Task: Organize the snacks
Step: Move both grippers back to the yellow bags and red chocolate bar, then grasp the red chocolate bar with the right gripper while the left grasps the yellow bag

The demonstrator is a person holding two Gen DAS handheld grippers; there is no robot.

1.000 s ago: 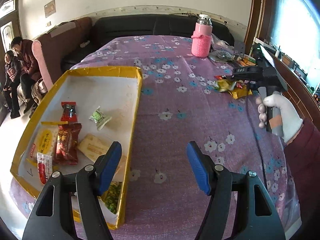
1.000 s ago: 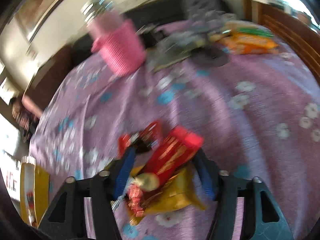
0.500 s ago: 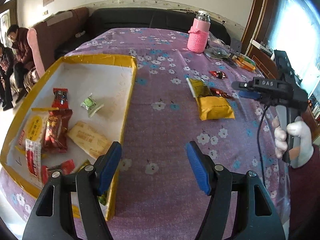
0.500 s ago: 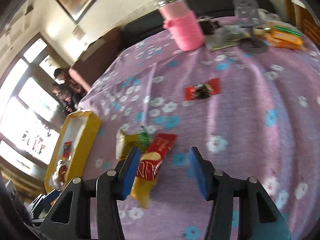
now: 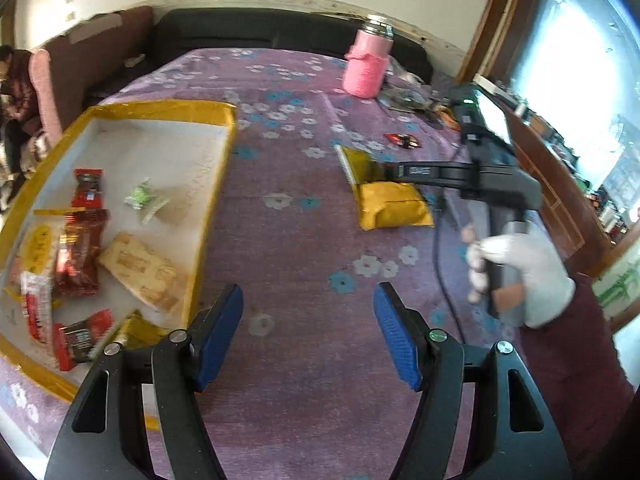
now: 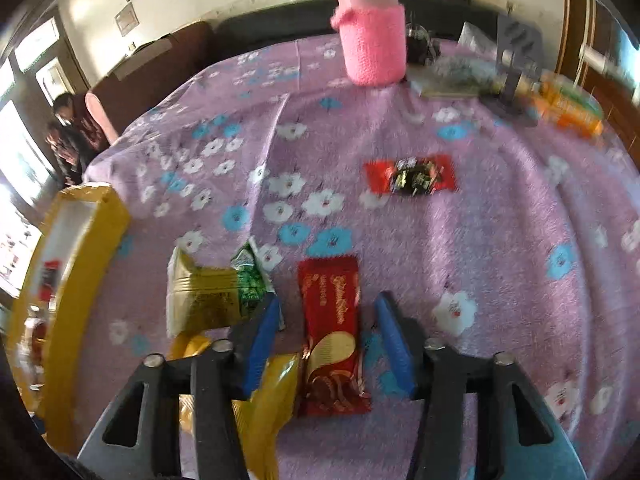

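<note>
1. My right gripper point(image 6: 326, 344) has its jaws closing around the red snack bar point(image 6: 332, 332). The bar lies lengthwise between the blue pads point(image 6: 262, 344), but there is a gap on each side, so nothing is clamped yet.
2. Half a second ago that bar sat at about 10 o'clock of the gap, against the left pad; now it is centred and the pads stand noticeably narrower.
3. At 9 o'clock from the red bar lies a gold-and-green packet point(image 6: 212, 296), with the big yellow bag point(image 5: 390, 204) under my left pad.
4. A small red-and-black candy wrapper point(image 6: 412, 176) lies alone at 12 o'clock from the gripper, well apart; the pink-sleeved bottle point(image 6: 370, 36) stands far beyond it.
5. My left gripper point(image 5: 308, 330) hangs over the purple flowered tablecloth point(image 5: 304, 240), jaws half wide and empty, same spread as a second ago.
6. The yellow-rimmed tray point(image 5: 216, 184) sits at 9 to 10 o'clock in the left view, holding several red packets and a tan cracker pack point(image 5: 140, 276). It has slid slightly rightward in that view since half a second ago.
7. The gloved right hand point(image 5: 520, 272) is at 3 o'clock, its tool reaching over the yellow bag.
</note>
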